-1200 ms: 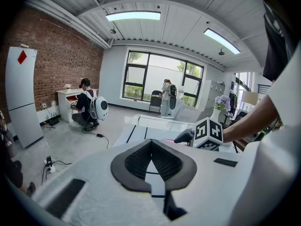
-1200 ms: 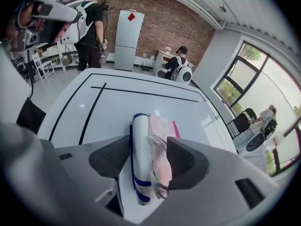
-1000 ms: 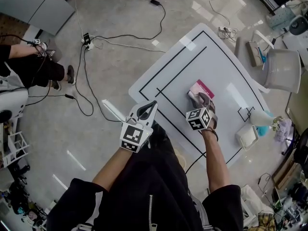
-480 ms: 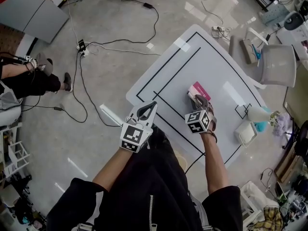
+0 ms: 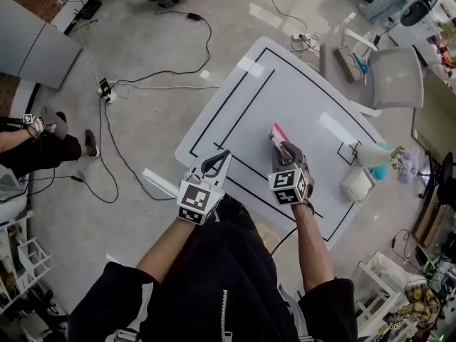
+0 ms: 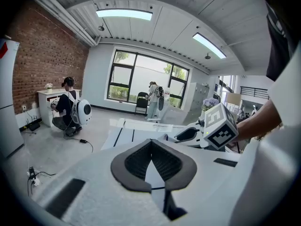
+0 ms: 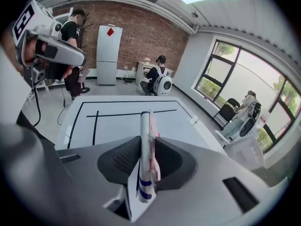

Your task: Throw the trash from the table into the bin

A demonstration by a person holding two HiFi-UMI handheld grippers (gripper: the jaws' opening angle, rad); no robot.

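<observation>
Grey floor (image 5: pixel 149 112) was strewn with black cables (image 5: pixel 117 155), and a white table (image 5: pixel 299 95) marked with black lines was seen standing on it. A seated person (image 5: pixel 35 148) was partly shown at the left edge of the head view. The left gripper (image 5: pixel 215 164) was held by the table's near left edge, its jaws pressed together with nothing between them. The right gripper (image 5: pixel 283 148) was held over the table a little in from the near edge, its jaws closing on a packet (image 5: pixel 276 134). A white tray (image 5: pixel 358 185) was set at the near right corner. The packet, flat, pink and white with blue stripes, was pinched edge-on between the pads, off the table.
</observation>
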